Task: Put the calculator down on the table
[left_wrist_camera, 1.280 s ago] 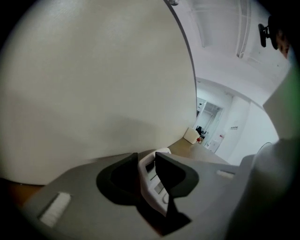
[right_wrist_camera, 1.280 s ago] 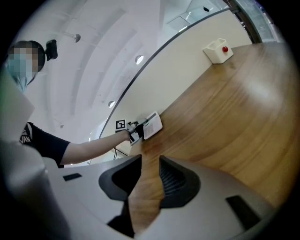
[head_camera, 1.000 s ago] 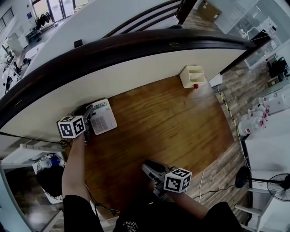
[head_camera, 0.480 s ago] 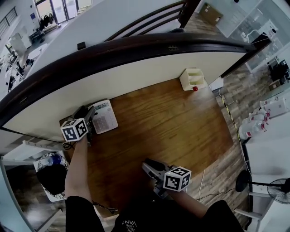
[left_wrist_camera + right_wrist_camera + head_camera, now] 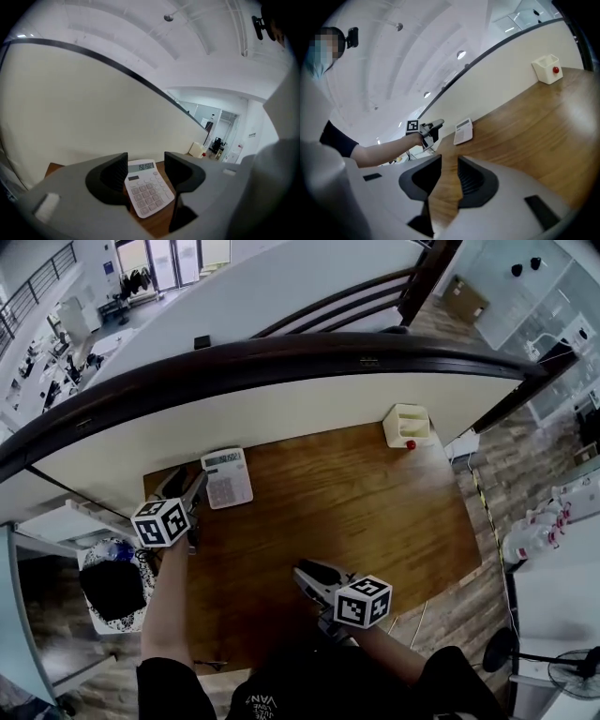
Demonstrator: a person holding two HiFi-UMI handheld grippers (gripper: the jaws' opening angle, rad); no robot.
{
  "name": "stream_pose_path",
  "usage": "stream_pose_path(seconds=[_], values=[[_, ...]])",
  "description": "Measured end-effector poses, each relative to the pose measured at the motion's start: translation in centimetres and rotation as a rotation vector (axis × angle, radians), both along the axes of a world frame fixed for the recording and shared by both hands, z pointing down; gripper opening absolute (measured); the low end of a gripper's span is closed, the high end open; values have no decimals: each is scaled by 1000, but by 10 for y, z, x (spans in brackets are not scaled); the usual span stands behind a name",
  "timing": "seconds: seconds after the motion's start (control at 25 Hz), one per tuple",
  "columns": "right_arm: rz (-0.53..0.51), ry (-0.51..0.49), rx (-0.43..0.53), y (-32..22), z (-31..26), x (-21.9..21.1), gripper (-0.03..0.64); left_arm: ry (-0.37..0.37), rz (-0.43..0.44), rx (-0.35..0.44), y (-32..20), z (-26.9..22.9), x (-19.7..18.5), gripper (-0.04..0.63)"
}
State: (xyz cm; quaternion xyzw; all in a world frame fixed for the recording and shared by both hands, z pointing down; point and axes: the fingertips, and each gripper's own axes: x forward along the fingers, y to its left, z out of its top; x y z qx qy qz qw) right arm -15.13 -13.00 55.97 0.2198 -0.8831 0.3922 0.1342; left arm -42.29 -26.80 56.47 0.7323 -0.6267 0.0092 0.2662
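A white calculator (image 5: pixel 228 478) lies flat on the brown wooden table (image 5: pixel 356 502), close to the cream partition at the far left. In the left gripper view the calculator (image 5: pixel 147 192) shows beyond the jaws, display lit, keys up. My left gripper (image 5: pixel 185 486) hangs just short of it, lifted off the table, open, with nothing held (image 5: pixel 146 164). My right gripper (image 5: pixel 302 570) hovers over the table's near edge, its jaws a little apart and empty (image 5: pixel 449 161). From there the calculator (image 5: pixel 463 131) and the left gripper (image 5: pixel 433 125) are seen apart.
A white box with a red knob (image 5: pixel 407 425) stands at the far right corner against the curved partition (image 5: pixel 281 399). A dark bag (image 5: pixel 112 587) sits on the floor past the table's left edge. Bare wood lies between the grippers.
The left gripper's jaws have let go of the calculator's edge and opened, and it has drawn back and upward. The calculator stays flat on the table. The right gripper rose slightly.
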Motion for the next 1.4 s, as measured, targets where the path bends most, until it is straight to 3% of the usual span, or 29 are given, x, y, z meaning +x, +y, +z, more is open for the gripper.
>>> stream_pose_path(seconds=[0.36, 0.6, 0.84, 1.4], values=[[-87, -24, 59, 2, -21, 17, 103, -22, -90, 85, 69, -44, 37, 224], [-147, -25, 119, 9, -33, 29, 90, -60, -100, 130, 113, -65, 72, 104], [-197, -42, 165, 14, -44, 38, 66, -146, -138, 156, 156, -76, 107, 35], [-346, -63, 208, 41, -48, 54, 37, -79, -283, 211, 238, -76, 184, 12]])
